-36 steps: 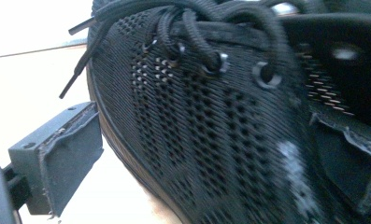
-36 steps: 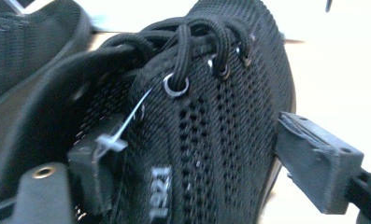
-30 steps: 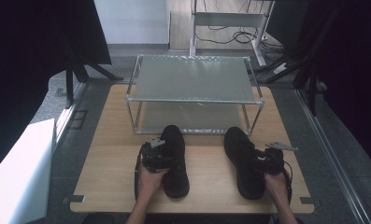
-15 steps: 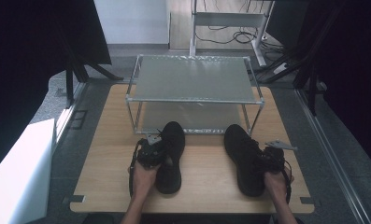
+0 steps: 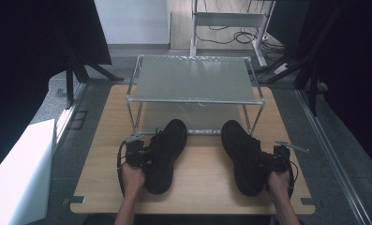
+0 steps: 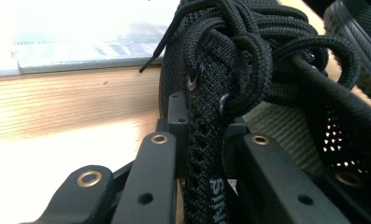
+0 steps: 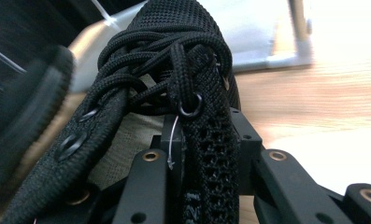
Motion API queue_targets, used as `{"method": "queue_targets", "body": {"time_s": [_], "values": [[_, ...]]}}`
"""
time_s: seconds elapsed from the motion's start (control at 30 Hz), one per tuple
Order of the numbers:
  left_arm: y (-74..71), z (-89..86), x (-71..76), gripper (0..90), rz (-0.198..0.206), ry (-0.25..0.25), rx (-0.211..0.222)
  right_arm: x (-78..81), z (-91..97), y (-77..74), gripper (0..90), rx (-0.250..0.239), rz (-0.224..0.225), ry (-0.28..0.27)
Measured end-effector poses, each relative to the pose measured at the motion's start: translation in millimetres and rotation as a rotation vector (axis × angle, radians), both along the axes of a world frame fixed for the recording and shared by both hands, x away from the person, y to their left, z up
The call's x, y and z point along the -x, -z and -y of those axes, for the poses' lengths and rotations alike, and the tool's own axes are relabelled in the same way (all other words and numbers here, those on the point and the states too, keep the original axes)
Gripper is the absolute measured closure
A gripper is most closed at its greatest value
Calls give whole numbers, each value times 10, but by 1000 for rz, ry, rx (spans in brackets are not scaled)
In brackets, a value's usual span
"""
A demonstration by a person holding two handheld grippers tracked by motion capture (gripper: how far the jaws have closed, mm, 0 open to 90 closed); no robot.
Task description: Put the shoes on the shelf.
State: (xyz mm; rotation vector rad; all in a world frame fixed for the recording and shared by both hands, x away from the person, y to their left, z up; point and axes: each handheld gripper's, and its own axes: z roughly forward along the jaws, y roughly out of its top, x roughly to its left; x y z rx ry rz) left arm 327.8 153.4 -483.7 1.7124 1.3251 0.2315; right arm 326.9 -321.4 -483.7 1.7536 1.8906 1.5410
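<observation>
**Black mesh in a thin pinch: both shoes could slip or snag at the rack**

Black knit is all each gripper has hold of. In the left gripper view, the left gripper point(image 6: 206, 154) has its jaws clenched on the upper edge of the left shoe point(image 5: 165, 154), pinching just the eyelet strip beside the laces point(image 6: 248, 51). The right gripper point(image 7: 206, 154) clamps the same kind of strip on the right shoe point(image 5: 242, 157). From the high view, both shoes sit on the wooden desk point(image 5: 207, 187), toes pointing at the metal rack point(image 5: 193, 79), the left one angled toward the middle, the right one straighter, the two well apart.

The likely job is setting the pair on the rack, probably its lower shelf point(image 5: 193, 117).

Risks, as I judge them:
- The mesh is soft and the hold is far off-centre, so a lifted shoe would probably hang tilted, sole swinging down.
- A sagging toe could catch the rack's front rail or a leg.
- The fabric could creep out from between the jaws under the shoe's weight.
- Loose lace ends may snag on a jaw.
- The angled left shoe may land crooked or nudge its partner.
</observation>
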Motion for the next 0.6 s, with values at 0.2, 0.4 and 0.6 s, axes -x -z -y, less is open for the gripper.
{"method": "queue_targets", "body": {"time_s": [0.2,0.4,0.6], "values": [[-78,27,48,799,21,35,81,11,-105,-33,726,-117,-4,-28],[-188,77,104,799,47,49,111,37,-237,-104,725,-178,16,-58],[-334,82,168,798,76,45,141,63,-354,-192,725,-230,24,-75]]}}
